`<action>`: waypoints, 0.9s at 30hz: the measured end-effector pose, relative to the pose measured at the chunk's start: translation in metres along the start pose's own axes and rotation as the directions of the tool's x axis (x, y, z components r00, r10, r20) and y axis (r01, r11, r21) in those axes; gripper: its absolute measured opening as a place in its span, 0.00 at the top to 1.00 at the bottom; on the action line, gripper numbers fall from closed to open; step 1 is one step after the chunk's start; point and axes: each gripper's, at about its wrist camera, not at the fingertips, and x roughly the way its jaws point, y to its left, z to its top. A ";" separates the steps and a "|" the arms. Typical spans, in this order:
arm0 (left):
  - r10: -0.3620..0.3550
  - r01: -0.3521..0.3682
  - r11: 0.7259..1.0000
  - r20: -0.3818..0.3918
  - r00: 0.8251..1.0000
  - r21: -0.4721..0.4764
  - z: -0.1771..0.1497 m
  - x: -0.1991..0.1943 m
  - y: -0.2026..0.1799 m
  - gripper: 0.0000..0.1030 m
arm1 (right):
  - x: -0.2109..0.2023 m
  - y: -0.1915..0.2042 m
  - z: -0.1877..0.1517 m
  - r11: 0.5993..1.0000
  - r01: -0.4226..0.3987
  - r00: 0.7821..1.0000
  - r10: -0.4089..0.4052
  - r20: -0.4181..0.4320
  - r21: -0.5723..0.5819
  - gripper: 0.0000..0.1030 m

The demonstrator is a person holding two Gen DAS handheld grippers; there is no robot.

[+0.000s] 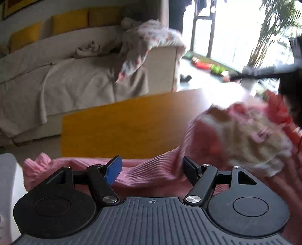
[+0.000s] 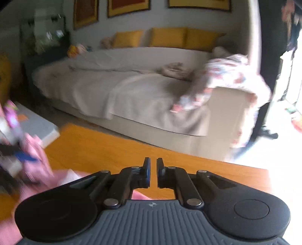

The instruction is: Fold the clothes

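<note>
Your left gripper (image 1: 152, 166) has its jaws spread wide apart, with one pink ribbed garment (image 1: 151, 169) lying between and beneath them on the orange wooden counter (image 1: 117, 124). Nothing is clamped there; the fabric runs under the two fingers and rises on your right into a bunched heap with a cream and red patterned part (image 1: 251, 135). That heap is blurred, so you cannot tell whether it is one piece or two.

Your right gripper (image 2: 153, 172) has its jaws nearly together, one narrow gap left between the two pads, and nothing in that gap. It hangs over bare counter (image 2: 105, 148), with a corner of the pink garment (image 2: 37, 169) showing just below and to its left.

Behind the counter stands one beige sofa (image 2: 132, 90) with three yellow cushions (image 2: 168, 36) along its back. One white floral garment (image 2: 230, 75) is draped over the sofa's arm, well apart from the counter. Three framed pictures (image 2: 128, 6) hang on the wall above.
</note>
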 end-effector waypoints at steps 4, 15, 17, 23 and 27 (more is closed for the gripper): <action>-0.153 0.153 0.988 0.072 0.986 0.000 0.024 -0.015 -0.024 0.28 | -0.019 -0.027 -0.034 1.000 0.025 0.995 -0.023 -0.094 0.019 0.94; -0.286 0.282 0.958 -0.087 0.954 -0.056 0.019 0.053 -0.074 0.32 | -0.026 -0.050 -0.094 0.998 0.063 0.985 -0.059 -0.164 0.020 0.61; -0.284 0.279 0.958 -0.066 0.957 -0.072 0.017 0.044 -0.065 0.31 | -0.034 -0.052 -0.093 0.997 0.067 0.986 -0.062 -0.152 0.027 0.61; -0.286 0.286 0.951 0.018 0.958 -0.119 0.014 0.016 -0.034 0.14 | -0.025 -0.049 -0.069 0.980 0.028 0.998 -0.016 -0.065 0.198 0.62; -0.329 0.339 0.893 0.083 0.941 -0.296 0.008 0.011 0.001 0.11 | 0.010 -0.044 -0.057 0.966 0.090 0.994 -0.074 -0.076 0.241 0.62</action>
